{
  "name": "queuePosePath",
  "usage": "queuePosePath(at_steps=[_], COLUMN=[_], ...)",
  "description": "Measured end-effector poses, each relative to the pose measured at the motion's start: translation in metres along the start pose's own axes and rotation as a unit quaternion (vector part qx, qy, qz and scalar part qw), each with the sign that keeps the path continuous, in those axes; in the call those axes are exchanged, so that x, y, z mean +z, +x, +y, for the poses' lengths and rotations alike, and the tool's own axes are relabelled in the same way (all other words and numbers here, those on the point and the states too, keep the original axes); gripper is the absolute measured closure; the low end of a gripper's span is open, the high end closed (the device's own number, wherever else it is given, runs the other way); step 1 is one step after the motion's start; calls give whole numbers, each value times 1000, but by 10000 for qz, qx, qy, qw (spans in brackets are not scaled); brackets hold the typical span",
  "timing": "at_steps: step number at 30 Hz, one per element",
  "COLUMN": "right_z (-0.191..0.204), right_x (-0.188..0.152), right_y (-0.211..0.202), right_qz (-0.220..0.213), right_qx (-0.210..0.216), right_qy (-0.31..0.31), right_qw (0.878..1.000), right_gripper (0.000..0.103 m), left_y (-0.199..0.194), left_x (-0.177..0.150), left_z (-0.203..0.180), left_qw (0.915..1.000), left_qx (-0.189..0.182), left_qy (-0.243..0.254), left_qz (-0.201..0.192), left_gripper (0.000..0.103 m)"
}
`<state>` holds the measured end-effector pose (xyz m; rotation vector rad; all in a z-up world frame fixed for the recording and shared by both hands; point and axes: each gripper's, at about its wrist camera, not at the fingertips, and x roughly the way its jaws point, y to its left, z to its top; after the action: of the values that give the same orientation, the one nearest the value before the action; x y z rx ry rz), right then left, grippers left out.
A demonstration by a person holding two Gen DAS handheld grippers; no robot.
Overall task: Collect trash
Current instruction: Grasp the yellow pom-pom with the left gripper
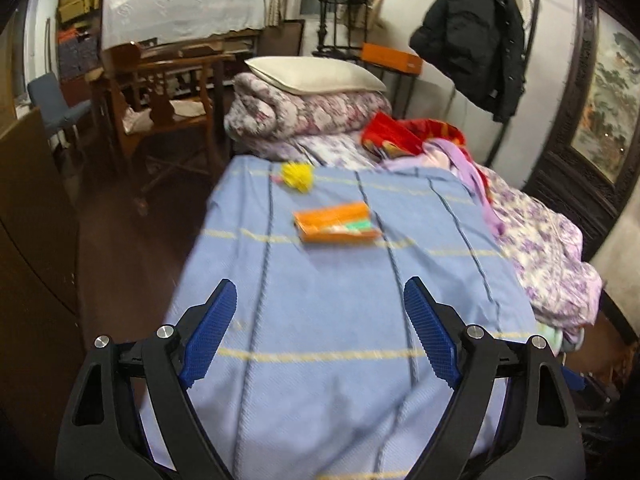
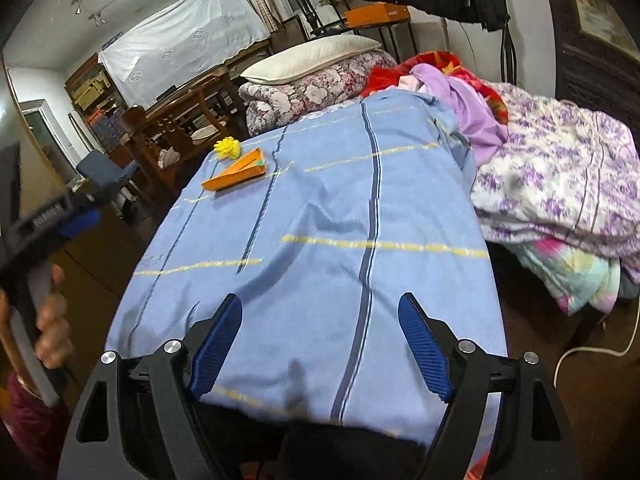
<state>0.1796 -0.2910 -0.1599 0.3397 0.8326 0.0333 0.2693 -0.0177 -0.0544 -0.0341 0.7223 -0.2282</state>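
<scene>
Nothing's been picked up yet as far as I can tell: the left gripper (image 1: 316, 300) and right gripper (image 2: 320, 312) both stand wide with nothing between the jaws. The trash sits well ahead on the blue striped sheet (image 1: 340, 360), a flat orange box (image 1: 336, 222) and, just beyond it, a crumpled yellow wad (image 1: 297, 176) near the bed's left edge.

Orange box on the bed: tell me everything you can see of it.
The orange box is flat, oblong and looks like cardboard. Its top face carries a green and pale panel; any print is too blurred to read. It lies flat on the blue sheet, toward the bed's far left part, apart from the yellow ball just beyond it. Only the sheet touches it; both grippers are well short of it.
</scene>
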Motion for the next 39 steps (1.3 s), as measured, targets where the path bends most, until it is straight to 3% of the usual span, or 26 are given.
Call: queuePosePath(at_steps=[6, 13, 17, 28, 30, 33, 39], right_z=[11, 17, 21, 9, 10, 13, 14], right_x=[1, -4, -9, -9, -9, -10, -10], right_y=[27, 52, 56, 68, 70, 71, 71], right_qz=[-116, -261, -461, -270, -272, -255, -252], right_qx=[-60, -53, -213, -175, -212, -254, -258], right_qy=[-222, -538, -750, -558, -604, -676, -646], right_qw=[9997, 9982, 9959, 9979, 9976, 9971, 9973], right_gripper=[24, 24, 24, 24, 24, 23, 23], left_y=[32, 116, 170, 274, 286, 295, 234], left_x=[51, 103, 112, 126, 126, 120, 112], left_z=[15, 11, 13, 25, 27, 29, 28], left_qw=[9998, 9985, 9978, 9937, 9928, 9918, 9978], left_qx=[184, 518, 514, 479, 447, 285, 130], left_qy=[-108, 97, 68, -218, -306, -350, -205], left_qz=[-52, 112, 420, 985, 1071, 1195, 624], left_gripper=[20, 20, 20, 23, 32, 63, 66])
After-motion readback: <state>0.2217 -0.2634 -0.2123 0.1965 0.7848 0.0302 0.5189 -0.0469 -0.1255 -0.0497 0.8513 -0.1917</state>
